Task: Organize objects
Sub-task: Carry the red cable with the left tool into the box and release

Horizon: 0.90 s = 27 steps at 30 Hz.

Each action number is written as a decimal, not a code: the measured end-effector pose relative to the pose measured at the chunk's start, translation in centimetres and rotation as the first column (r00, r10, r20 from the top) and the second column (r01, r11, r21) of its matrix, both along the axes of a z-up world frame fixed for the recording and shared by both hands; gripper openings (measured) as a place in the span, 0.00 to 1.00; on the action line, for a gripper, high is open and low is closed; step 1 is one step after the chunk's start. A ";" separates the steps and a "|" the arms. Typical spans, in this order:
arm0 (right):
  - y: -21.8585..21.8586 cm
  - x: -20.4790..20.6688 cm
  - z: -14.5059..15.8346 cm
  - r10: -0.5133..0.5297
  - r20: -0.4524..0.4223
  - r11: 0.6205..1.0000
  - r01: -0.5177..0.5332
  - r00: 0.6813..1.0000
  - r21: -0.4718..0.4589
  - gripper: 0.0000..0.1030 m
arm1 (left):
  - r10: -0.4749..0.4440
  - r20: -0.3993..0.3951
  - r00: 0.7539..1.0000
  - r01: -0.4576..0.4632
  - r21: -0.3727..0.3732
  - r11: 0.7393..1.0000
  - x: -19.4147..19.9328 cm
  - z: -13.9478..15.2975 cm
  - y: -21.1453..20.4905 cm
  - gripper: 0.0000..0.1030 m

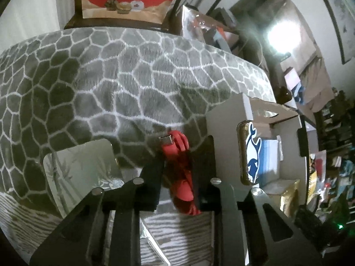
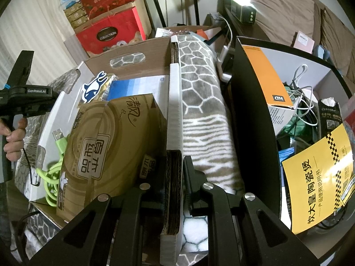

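Note:
A bundle of red USB cable with a metal plug on top lies on the grey pebble-pattern blanket, just left of the white cardboard box. My left gripper is shut on this cable, a pad pressing each side. In the right wrist view my right gripper is shut on the box's corrugated wall. Inside the box lie a gold tissue pack, a green USB cable and a blue booklet.
A glossy card with a bamboo print lies left of the red cable. A black bin on the right holds cables, an orange box and a yellow manual. Red gift boxes stand behind. A person's hand grips the left tool's handle.

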State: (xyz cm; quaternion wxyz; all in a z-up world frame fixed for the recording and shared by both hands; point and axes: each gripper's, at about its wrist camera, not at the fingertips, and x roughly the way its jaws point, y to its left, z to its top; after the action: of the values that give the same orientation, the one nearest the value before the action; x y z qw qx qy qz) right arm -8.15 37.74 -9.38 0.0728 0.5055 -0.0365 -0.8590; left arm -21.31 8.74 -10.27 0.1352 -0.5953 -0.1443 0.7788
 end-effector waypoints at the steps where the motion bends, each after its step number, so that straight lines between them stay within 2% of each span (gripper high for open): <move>1: 0.0 0.0 0.0 0.000 0.000 1.000 0.000 1.000 0.001 0.14 | 0.000 -0.007 1.000 0.000 0.006 1.000 0.1 0.3 -0.1 0.18; 8: 0.0 0.0 0.1 0.000 -0.001 1.000 0.000 1.000 -0.002 0.14 | 0.000 -0.120 0.993 0.004 0.025 1.000 1.0 4.7 -0.4 0.11; 14: 0.0 0.0 0.1 0.000 -0.001 1.000 0.000 1.000 -0.003 0.14 | -0.044 -0.230 0.972 0.051 0.025 0.998 1.6 9.2 0.9 0.10; 22: -0.1 0.0 0.1 0.000 -0.002 1.000 0.000 1.000 -0.002 0.14 | -0.143 -0.281 0.949 0.161 0.042 0.986 3.1 12.4 4.3 0.09; 27: -0.1 0.0 0.1 0.000 -0.001 1.000 0.000 1.000 -0.002 0.14 | -0.230 -0.248 0.941 0.240 0.011 0.971 3.0 12.1 7.9 0.09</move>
State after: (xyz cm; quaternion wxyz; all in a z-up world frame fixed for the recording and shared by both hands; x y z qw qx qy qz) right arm -8.17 37.66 -9.31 0.0732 0.5051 -0.0373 -0.8591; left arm -18.29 16.61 1.83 0.2559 -0.5047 -0.0703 0.8215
